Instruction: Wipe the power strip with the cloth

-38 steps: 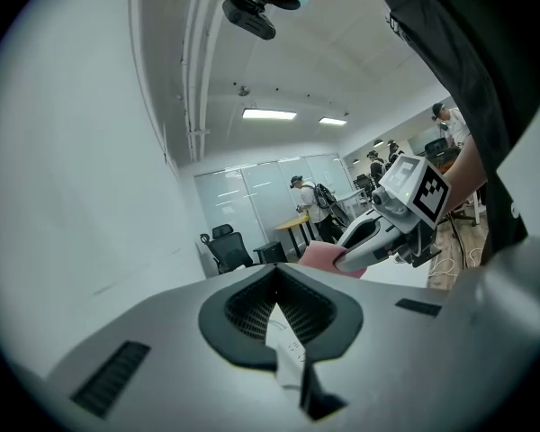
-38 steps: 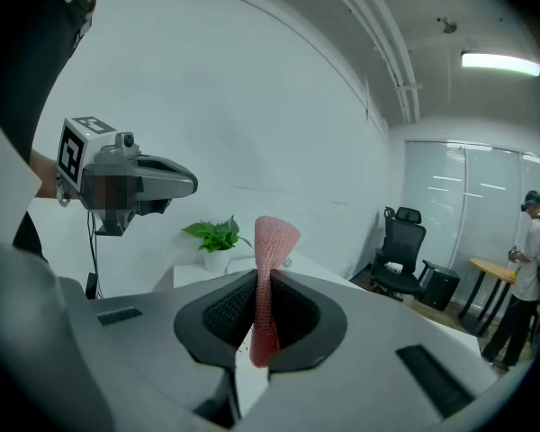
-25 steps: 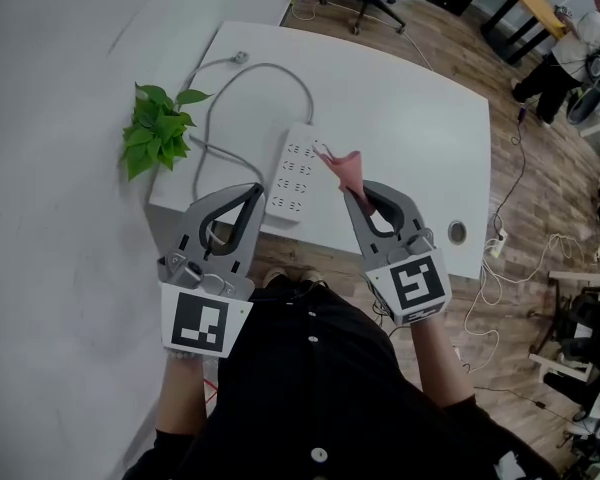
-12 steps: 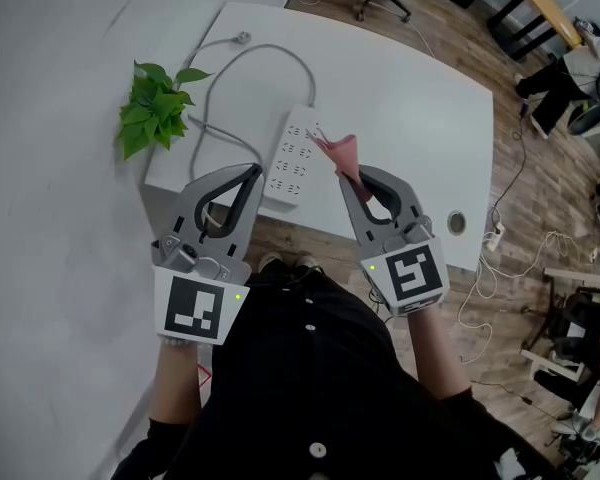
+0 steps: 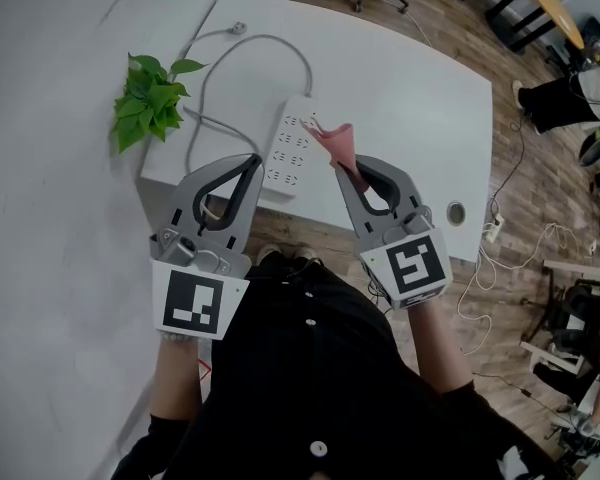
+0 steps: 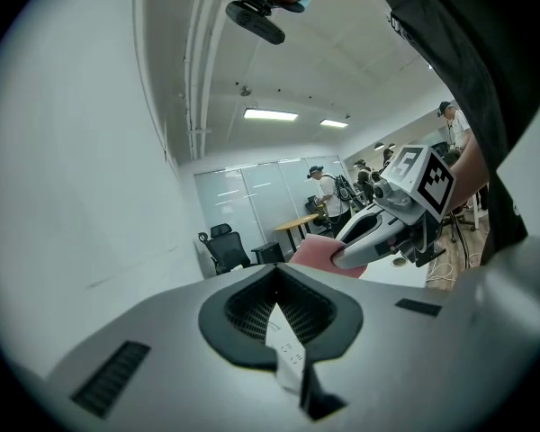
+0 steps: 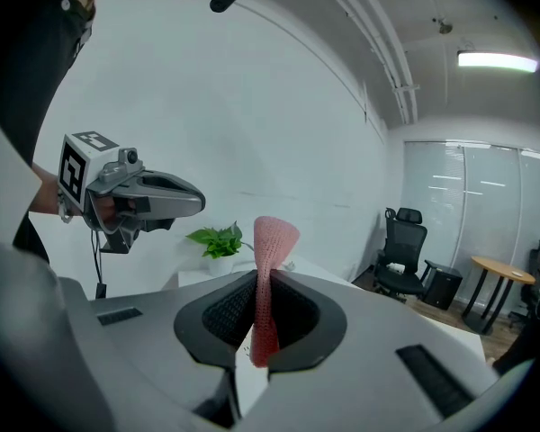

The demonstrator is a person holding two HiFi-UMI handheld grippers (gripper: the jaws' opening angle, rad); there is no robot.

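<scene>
A white power strip (image 5: pixel 286 156) lies on the white table (image 5: pixel 410 108) near its front edge, and its grey cable (image 5: pixel 242 72) loops toward the back. Just to the right of the strip, my right gripper (image 5: pixel 343 169) hovers shut on a pink cloth (image 5: pixel 336 140) that sticks up from the jaws. The right gripper view shows the cloth (image 7: pixel 272 241) pinched between the jaws of the right gripper (image 7: pixel 261 288). My left gripper (image 5: pixel 251 162) is shut on nothing, at the strip's left near end. Part of the strip (image 6: pixel 285 351) shows through its jaw gap.
A small green plant (image 5: pixel 145 105) stands at the table's left edge, beside the cable. The table has a round cable hole (image 5: pixel 456 211) at the front right. Office chairs and cables are on the wooden floor (image 5: pixel 540 198) beyond and to the right.
Both grippers keep almost the same pose over the table's front edge. The head view has shifted slightly. The cloth stays pinched in the right gripper.
</scene>
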